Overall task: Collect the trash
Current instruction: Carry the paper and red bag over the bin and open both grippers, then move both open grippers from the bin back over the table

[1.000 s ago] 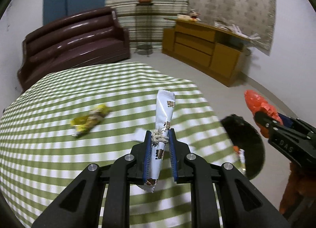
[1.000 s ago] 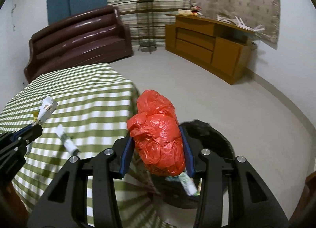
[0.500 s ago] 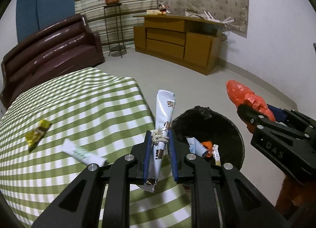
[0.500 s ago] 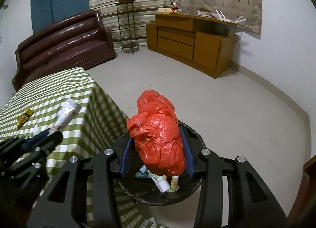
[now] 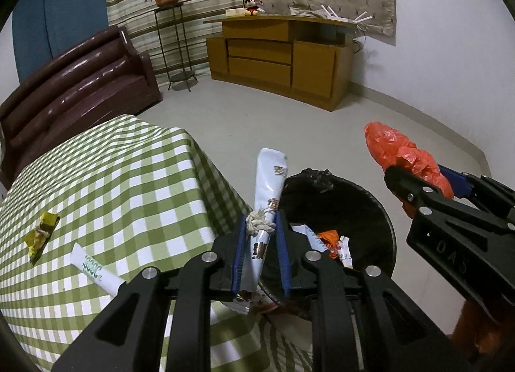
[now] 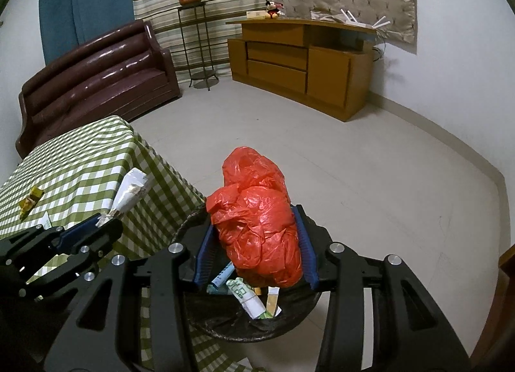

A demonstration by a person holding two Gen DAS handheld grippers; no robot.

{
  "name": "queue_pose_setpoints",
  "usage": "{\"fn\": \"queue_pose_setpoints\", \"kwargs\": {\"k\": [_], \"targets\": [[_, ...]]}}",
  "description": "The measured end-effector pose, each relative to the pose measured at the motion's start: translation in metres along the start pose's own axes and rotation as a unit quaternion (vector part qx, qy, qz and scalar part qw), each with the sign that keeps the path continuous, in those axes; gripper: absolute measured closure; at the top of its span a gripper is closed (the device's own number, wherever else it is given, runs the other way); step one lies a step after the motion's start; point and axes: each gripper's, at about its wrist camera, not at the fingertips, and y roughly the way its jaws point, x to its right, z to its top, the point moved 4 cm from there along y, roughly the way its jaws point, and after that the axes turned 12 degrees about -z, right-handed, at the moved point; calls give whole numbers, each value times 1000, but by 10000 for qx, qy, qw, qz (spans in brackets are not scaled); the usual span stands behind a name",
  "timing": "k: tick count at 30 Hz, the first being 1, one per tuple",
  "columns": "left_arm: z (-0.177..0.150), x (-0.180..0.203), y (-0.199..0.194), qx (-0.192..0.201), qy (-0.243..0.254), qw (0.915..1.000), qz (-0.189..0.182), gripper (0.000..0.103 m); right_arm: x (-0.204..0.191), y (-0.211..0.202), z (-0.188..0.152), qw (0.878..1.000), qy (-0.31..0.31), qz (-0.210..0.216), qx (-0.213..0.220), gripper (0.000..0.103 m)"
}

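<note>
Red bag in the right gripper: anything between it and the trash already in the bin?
Nothing. In the right wrist view the red bag hangs in the right gripper over the bin, open air down to the wrappers.

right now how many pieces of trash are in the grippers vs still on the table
in grippers: 2, white wrapper in the left gripper, red bag in the right gripper
on table: 2, yellow wrapper, white tube
total: 4
</note>
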Motion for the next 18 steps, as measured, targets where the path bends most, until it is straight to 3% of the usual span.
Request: {"fn": "queue_pose_setpoints", "kwargs": {"k": [4, 8, 18], "targets": [[0, -1, 4, -27, -32, 10000, 56, 69, 2, 1, 2, 10000, 27, -30, 36, 53], [1, -1, 6, -23, -61, 10000, 65, 63, 4, 2, 1, 10000, 59, -26, 34, 52], [1, 0, 6, -12, -68, 10000, 69, 60, 6, 2, 2, 9999, 67, -41, 63, 52]]}}
